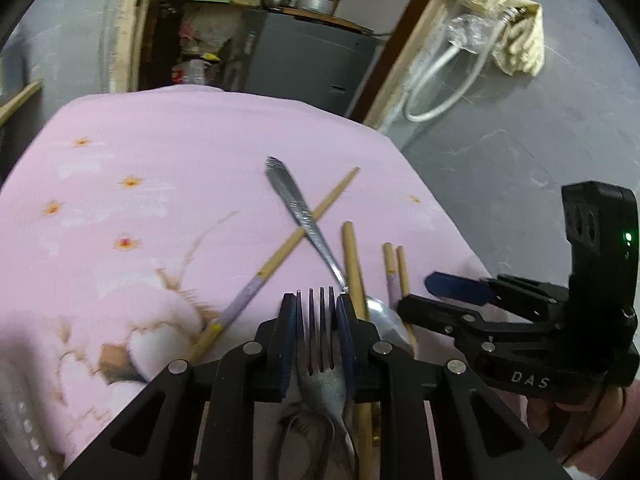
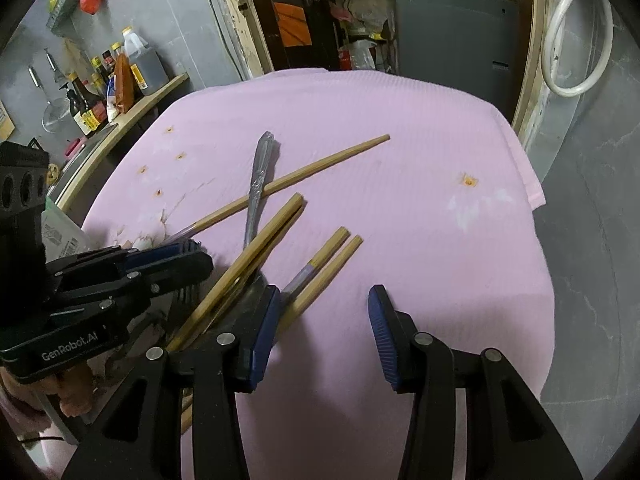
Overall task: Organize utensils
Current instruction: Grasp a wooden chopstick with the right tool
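My left gripper [image 1: 317, 304] is shut on a steel fork [image 1: 320, 344], tines pointing forward between the blue pads. A steel spoon [image 1: 304, 216] lies on the pink cloth just ahead, its bowl [image 1: 386, 322] by my right finger, its handle crossing a long chopstick [image 1: 308, 226]. More chopsticks [image 1: 354, 272] lie beside it. My right gripper [image 2: 324, 300] is open and empty over the cloth, its left finger beside a chopstick pair [image 2: 324, 264]; the spoon [image 2: 258, 184] and other chopsticks [image 2: 248, 256] lie to its left. The left gripper shows at left in the right wrist view [image 2: 176, 264].
The pink flowered tablecloth [image 2: 400, 160] covers a round table whose edge drops to a grey floor [image 2: 592, 280] at right. A shelf with sauce bottles [image 2: 104, 88] stands at far left. A grey cabinet [image 1: 312, 64] and doorway lie behind the table.
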Motion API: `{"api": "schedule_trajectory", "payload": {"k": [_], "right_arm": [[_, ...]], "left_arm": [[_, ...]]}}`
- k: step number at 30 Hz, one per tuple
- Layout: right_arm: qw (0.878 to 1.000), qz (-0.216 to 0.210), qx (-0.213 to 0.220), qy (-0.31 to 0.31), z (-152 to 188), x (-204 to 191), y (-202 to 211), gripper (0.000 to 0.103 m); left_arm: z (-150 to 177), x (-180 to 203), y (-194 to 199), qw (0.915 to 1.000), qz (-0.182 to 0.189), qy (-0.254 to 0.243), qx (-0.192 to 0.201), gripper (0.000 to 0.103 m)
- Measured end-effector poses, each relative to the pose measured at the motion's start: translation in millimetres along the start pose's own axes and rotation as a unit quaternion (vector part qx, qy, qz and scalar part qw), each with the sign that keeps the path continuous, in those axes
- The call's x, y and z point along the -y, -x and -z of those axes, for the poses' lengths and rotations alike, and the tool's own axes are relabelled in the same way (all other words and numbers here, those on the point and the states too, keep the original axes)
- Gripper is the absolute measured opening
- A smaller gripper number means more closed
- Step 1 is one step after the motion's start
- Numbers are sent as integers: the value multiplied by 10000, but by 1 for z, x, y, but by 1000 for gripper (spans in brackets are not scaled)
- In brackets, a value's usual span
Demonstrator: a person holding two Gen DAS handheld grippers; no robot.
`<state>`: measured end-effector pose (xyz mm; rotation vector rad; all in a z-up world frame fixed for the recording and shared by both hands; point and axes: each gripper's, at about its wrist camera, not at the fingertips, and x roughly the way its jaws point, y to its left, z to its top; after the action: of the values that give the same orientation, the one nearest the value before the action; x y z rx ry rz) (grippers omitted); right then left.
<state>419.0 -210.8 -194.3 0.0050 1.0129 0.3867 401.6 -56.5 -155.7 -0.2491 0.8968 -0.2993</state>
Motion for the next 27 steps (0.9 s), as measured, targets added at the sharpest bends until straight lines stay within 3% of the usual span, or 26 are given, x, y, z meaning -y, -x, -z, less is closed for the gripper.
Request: {"api": "schedule_trajectory", "payload": {"k": [5, 7, 9, 12, 15, 18, 23, 27], "right_arm": [[9994, 179, -236, -204, 6, -4, 2, 36], [9981, 421, -425, -126, 9, -8, 3, 26], [9969, 539, -572, -63, 12, -11, 5, 26], [9961, 392, -669, -415, 10, -7, 7, 25], [9945, 590, -762, -421, 6, -11, 4, 25], [9923, 885, -799, -329, 8, -19, 1, 19], [9906, 507, -917, -878, 5, -10, 5, 7], [9847, -181, -798, -1540, 13, 7, 13, 6]], "left_arm": [[6, -6, 11, 9995, -203, 214, 57, 18], [7, -9, 14, 9994, -208, 264, 27, 18], [9, -10, 16, 9993, -195, 303, 9, 18], [11, -13, 17, 9991, -219, 363, -13, 18], [14, -15, 16, 9987, -265, 432, -103, 18], [15, -19, 17, 9982, -217, 528, -161, 18], [12, -17, 23, 9987, -153, 472, -142, 17], [9, -10, 39, 9996, -62, 290, 4, 17]]}}
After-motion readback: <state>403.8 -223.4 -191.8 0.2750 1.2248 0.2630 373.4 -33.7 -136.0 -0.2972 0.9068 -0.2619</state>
